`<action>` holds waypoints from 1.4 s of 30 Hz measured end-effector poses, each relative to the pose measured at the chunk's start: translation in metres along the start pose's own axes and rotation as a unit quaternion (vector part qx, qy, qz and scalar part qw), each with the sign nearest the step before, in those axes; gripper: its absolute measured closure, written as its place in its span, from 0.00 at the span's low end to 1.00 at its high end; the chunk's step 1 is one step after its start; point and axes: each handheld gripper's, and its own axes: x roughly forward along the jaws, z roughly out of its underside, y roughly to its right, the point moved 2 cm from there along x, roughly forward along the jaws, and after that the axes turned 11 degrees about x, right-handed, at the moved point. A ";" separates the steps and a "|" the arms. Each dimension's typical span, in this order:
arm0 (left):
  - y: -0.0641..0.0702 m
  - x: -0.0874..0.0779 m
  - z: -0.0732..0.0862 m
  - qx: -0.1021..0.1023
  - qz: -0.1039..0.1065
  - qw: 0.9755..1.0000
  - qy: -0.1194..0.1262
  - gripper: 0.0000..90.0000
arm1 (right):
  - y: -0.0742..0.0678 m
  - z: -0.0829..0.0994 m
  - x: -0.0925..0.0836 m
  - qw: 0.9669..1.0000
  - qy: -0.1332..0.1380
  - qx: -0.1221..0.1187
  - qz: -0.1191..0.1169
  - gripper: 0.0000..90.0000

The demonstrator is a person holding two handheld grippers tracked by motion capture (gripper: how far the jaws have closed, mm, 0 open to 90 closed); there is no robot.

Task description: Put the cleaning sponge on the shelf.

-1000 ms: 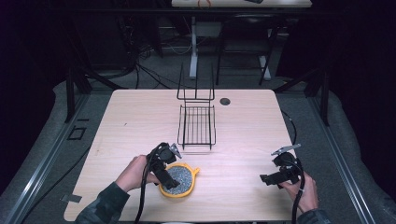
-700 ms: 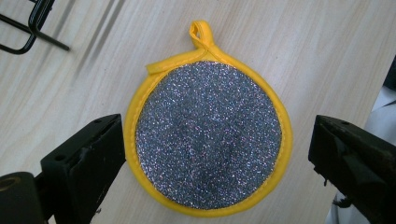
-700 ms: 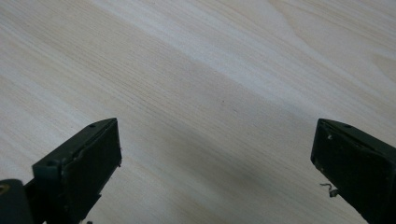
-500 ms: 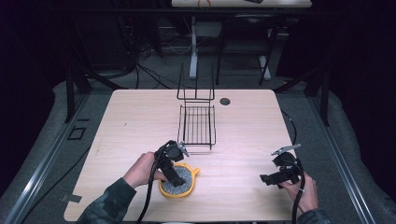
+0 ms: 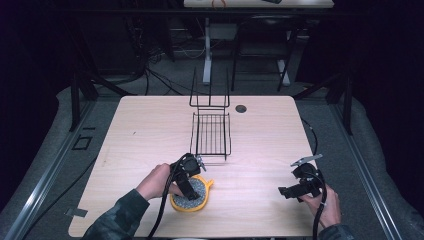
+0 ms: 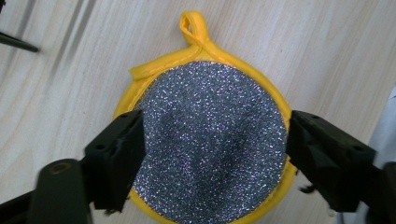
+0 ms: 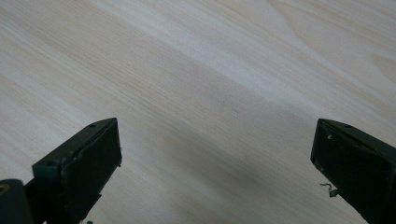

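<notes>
A round pot holder with a yellow rim, a yellow loop and a glittery silver face lies flat on the wooden table near its front edge. My left gripper hangs right over it, open, with one jaw at each side of the pad's rim. Whether the jaws touch the pad is unclear. My right gripper is at the front right, open wide over bare wood, with nothing between its jaws.
A black wire rack with an upright back frame stands at the table's middle, just beyond the pot holder. A small dark round hole sits in the tabletop behind it. Cables trail from both grippers toward the front edge.
My left gripper has shifted a little to the right and now sits centred over the pot holder. The right gripper and the pot holder have stayed in place.
</notes>
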 end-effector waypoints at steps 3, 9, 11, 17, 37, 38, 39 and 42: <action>-0.002 0.003 0.003 0.000 0.000 1.000 -0.013 0.34 | 0.000 0.000 -0.001 1.000 0.003 0.000 0.000 0.01; -0.001 0.009 0.004 -0.009 -0.001 1.000 -0.023 0.47 | 0.000 0.000 0.000 1.000 0.003 -0.002 0.000 0.01; -0.001 0.013 0.004 -0.013 -0.007 1.000 -0.026 0.50 | -0.001 -0.001 -0.002 1.000 0.007 0.002 -0.004 0.01; -0.001 0.015 0.006 -0.017 -0.013 0.999 -0.025 0.58 | -0.001 -0.001 -0.002 1.000 0.008 0.001 -0.005 0.01; 0.015 0.019 0.007 -0.004 -0.068 0.998 -0.016 0.95 | -0.002 -0.001 -0.002 1.000 0.010 -0.002 -0.007 0.01; 0.015 0.019 0.007 -0.004 -0.068 0.998 -0.016 0.95 | -0.002 -0.001 -0.002 1.000 0.010 -0.002 -0.007 0.01; 0.017 0.019 0.008 -0.003 -0.076 0.997 -0.013 0.96 | -0.002 -0.001 -0.002 1.000 0.011 -0.004 -0.007 0.01; 0.017 0.018 0.009 -0.005 -0.078 0.997 -0.010 0.96 | -0.001 -0.001 -0.003 1.000 0.013 -0.003 -0.009 0.01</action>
